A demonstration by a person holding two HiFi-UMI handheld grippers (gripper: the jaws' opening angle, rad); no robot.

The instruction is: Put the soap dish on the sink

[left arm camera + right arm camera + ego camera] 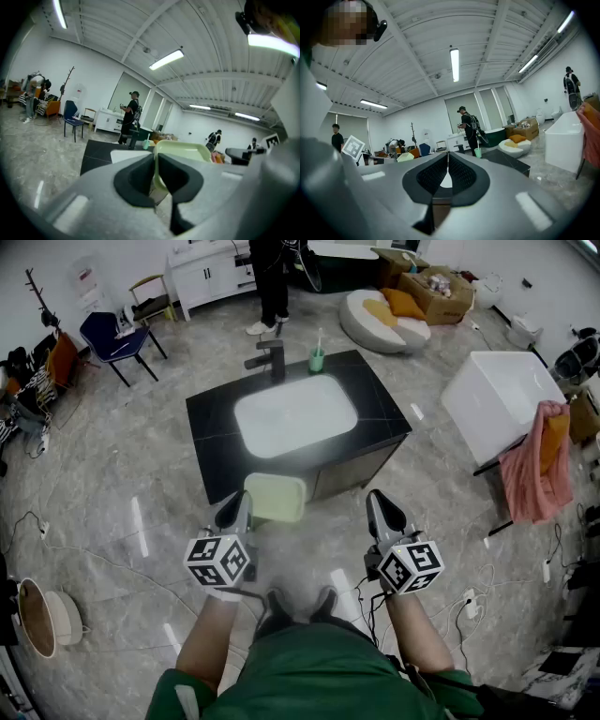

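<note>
In the head view, the person stands at the near edge of the black-topped vanity sink (380, 413) with its white basin, both tools held low in front of the body. The left gripper (234, 514) carries the pale green rectangular plastic soap dish (277, 498) by one edge, so the dish hangs in the air just short of the counter's front edge, not yet over it. The right gripper (382, 512) hovers beside it, well apart from the dish. At the counter's back stand a black metal faucet (269, 357) and a small green cup (317, 359) holding a toothbrush, so the bare black top beside the basin looks like the likeliest landing place. In the left gripper view, the left gripper (155, 161) has its jaws clamped on the soap dish's (183, 150) thin rim, with the tray jutting out level beyond them toward the sink (96, 157) (a grip on the edge that keeps the underside free to be set down flat). In the right gripper view, the right gripper (448, 166) has its jaws brought together on nothing and seems simply held out of the way. The green cup (477, 153) shows beyond them.
</note>
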